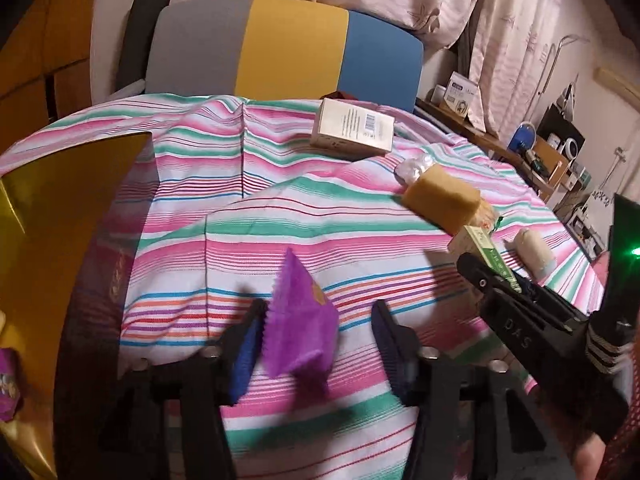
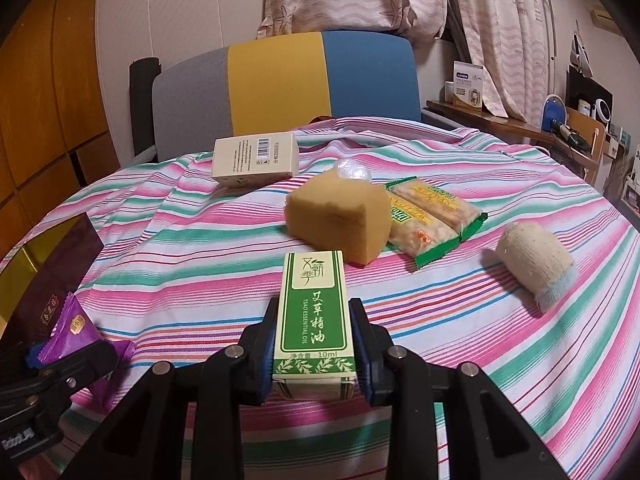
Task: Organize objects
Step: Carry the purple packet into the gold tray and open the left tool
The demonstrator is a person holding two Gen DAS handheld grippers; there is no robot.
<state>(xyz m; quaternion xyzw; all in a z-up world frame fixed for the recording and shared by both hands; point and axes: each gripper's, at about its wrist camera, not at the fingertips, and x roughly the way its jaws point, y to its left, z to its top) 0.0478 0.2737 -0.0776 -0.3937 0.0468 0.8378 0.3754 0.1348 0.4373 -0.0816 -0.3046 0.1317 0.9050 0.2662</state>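
Observation:
My left gripper (image 1: 318, 338) hangs over the striped cloth (image 1: 280, 208) with a purple snack packet (image 1: 298, 320) between its jaws. The packet is blurred and tilted, touches the left pad and stands clear of the right one. In the right wrist view the same gripper (image 2: 68, 354) and purple packet (image 2: 74, 328) show at the lower left. My right gripper (image 2: 316, 316) is shut on a small green and cream essential oil box (image 2: 314, 320), held upright above the cloth. That box (image 1: 486, 250) and the right gripper (image 1: 494, 280) also show at the right of the left wrist view.
A gold-lined dark box (image 1: 60, 200) stands open at the left, another purple packet (image 1: 8, 384) in it. On the cloth lie a beige barcode box (image 2: 256, 158), a yellow sponge (image 2: 340, 216), a cracker packet (image 2: 432, 216), a rolled sock (image 2: 534, 252) and a clear ball (image 2: 352, 170). A chair back (image 2: 280, 80) stands behind.

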